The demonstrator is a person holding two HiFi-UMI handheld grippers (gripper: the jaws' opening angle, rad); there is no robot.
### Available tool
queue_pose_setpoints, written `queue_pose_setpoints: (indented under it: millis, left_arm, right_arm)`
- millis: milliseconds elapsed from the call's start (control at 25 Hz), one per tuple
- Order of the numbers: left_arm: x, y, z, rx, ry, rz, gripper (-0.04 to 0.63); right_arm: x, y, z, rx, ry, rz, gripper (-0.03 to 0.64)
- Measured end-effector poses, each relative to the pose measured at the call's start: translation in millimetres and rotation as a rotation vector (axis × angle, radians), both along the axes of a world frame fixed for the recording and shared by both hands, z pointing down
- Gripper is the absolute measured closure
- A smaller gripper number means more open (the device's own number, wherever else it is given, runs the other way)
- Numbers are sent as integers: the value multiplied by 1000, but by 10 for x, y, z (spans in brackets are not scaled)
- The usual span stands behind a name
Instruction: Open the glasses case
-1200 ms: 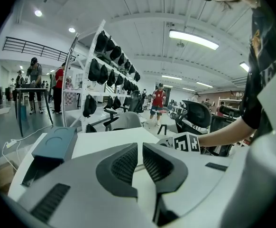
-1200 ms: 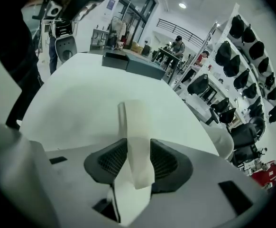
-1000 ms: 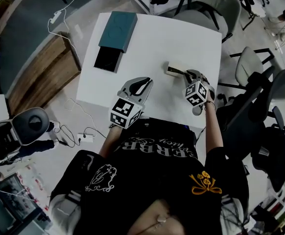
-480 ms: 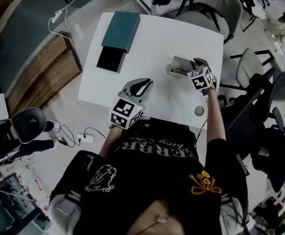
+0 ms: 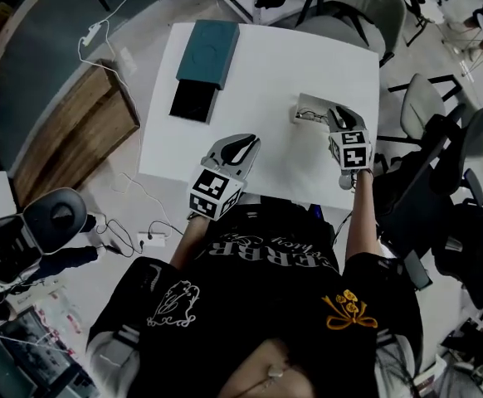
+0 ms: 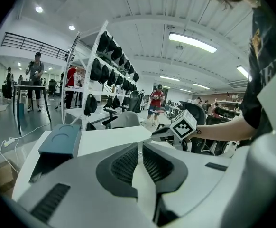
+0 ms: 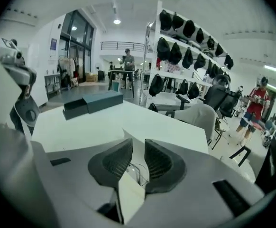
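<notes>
Glasses case (image 5: 311, 107) sits on desk (image 5: 275, 65), R side. R claw (image 5: 334, 114) is clenched on its pale lid (image 7: 128, 194), which hides most of the case; specs (image 7: 137, 171) show only as thin wire. L claw (image 5: 241, 143) pinched together, empty, over desk's near edge.

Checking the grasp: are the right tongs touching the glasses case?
Touching. The right gripper view shows the white flap of the glasses case wedged between the jaws of the right tongs, filling the gap. The head view agrees.
</notes>
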State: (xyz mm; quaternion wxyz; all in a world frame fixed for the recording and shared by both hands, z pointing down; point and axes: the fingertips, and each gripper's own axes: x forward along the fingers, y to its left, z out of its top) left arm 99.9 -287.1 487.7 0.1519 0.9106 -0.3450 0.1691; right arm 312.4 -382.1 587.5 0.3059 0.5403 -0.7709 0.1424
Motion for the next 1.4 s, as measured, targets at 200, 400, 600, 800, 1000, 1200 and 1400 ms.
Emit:
queue_pose_setpoints:
  millis: [200, 400, 600, 800, 1000, 1200, 1400]
  left_arm:
    - [-120, 141, -51, 15, 9, 62, 551]
    - [-396, 367, -82, 23, 16, 122, 551]
    - [-784, 645, -113, 38, 30, 177, 551]
    - [-1255, 933, -127, 42, 50, 254, 551]
    - [-1489, 1226, -71, 22, 68, 335, 551]
    - [-1509, 1391, -50, 5, 90, 388, 551]
    - [-1471, 1463, -108, 18, 107, 422, 551]
  right_arm:
    - [-351, 572, -300, 80, -138, 70, 529]
    - [-812, 1115, -549, 139, -245, 148, 531]
    - [-1334, 1561, -761, 201, -336, 222, 542]
    - [-1989, 1941, -931, 253, -323, 252, 543]
    - [-2301, 2331, -1055, 281, -325, 353, 577]
    - [-2427, 2558, -1092, 273, -336, 409, 601]
    - [-2522, 2612, -1136, 272, -345, 415, 601]
